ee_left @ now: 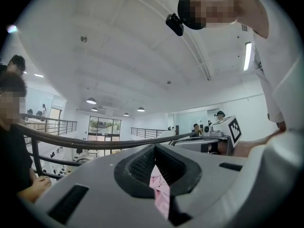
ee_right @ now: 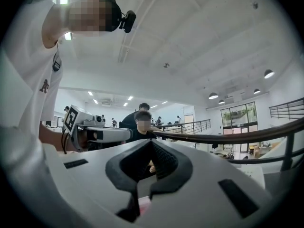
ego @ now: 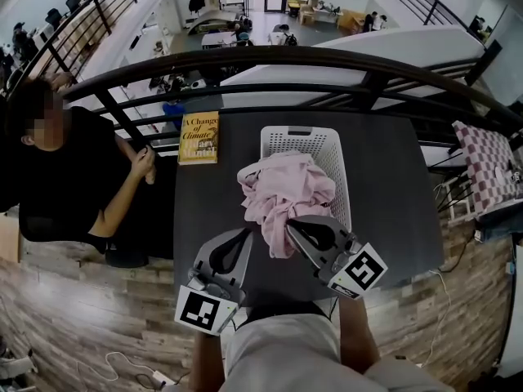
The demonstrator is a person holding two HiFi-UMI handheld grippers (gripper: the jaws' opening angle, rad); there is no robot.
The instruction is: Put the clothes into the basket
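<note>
Clothes [ego: 282, 193] overhang basket [ego: 328, 147], book [ego: 198, 137] nearby

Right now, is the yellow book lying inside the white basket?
No, the yellow book lies flat on the dark table, to the left of the white basket and outside it.

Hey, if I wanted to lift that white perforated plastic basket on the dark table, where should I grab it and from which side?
Probably the far short wall of the white perforated plastic basket, at its handle slot, coming from above with one jaw inside, one outside. That rim stands bare and upright; the pink garment hangs over the near end.
</note>
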